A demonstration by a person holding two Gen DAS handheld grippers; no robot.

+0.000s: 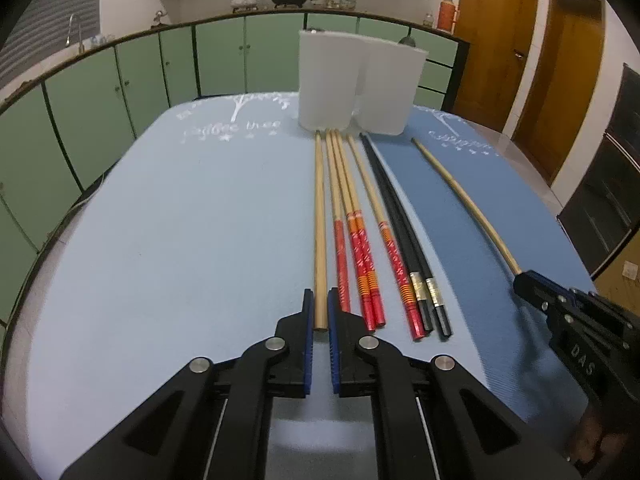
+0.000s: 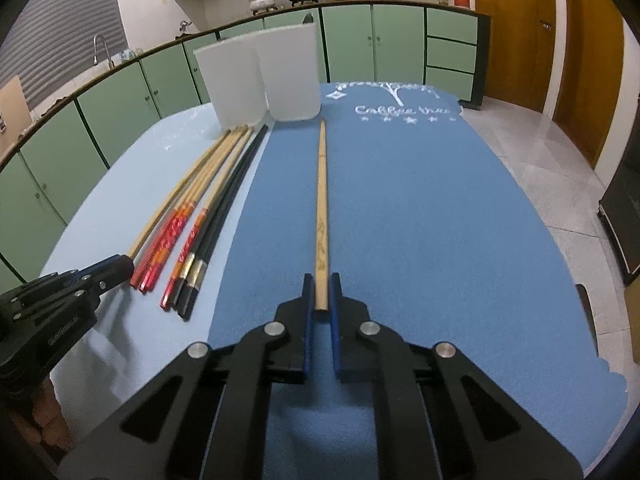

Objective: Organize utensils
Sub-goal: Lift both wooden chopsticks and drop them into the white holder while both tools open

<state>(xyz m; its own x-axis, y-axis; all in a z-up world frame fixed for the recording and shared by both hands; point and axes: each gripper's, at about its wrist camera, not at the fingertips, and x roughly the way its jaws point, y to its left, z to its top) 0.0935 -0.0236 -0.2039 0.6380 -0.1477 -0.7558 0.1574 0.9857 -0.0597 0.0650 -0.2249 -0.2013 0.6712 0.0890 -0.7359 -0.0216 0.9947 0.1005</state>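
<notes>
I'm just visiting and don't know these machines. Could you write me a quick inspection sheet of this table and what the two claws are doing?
Surface: table with a light blue mat beside a darker blue mat.
Job's things: four red-handled chopsticks and two black chopsticks lying side by side, two plain wooden chopsticks, two white holders standing at the far end.
Clutter: nothing seen.
Claws: left claw shut on one plain wooden chopstick; right claw shut on the other wooden chopstick.
Cables: nothing seen.
Surroundings: green cabinets, pots on the counter, wooden doors.
</notes>
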